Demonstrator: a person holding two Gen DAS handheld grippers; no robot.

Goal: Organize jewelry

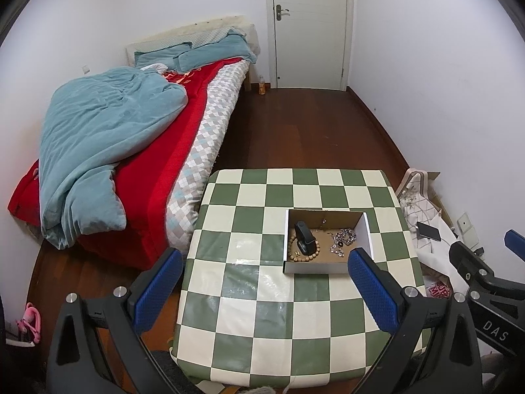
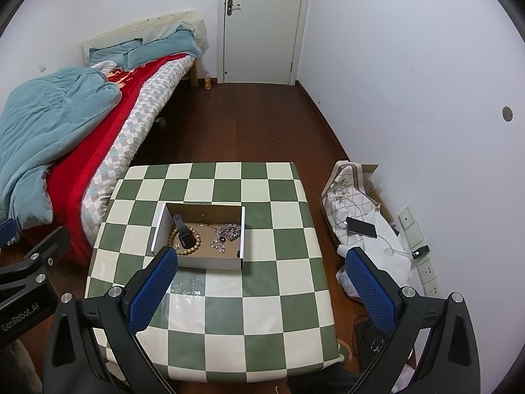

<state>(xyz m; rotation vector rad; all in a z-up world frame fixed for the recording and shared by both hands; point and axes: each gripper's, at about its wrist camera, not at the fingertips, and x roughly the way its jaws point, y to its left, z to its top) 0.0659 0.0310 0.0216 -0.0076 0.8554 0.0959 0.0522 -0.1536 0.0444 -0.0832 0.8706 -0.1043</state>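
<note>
Both claws, left gripper (image 1: 265,282) and right gripper (image 2: 262,282), hang spread and empty; jewelry already sits in the box (image 1: 367,229) (looks finished), table (image 1: 249,328) bare.

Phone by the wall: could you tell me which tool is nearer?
Right. The phone lies ahead-right of the right tool; the left tool is farther left.

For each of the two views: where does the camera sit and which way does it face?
Left wrist: on the left gripper, above the table's near edge, facing the door; own open fingers show, right gripper at right.
Right wrist: on the right gripper, further right, facing likewise; own open fingers show, left gripper at left.
Shared: table, box of jewelry, bed, door, phone.
</note>
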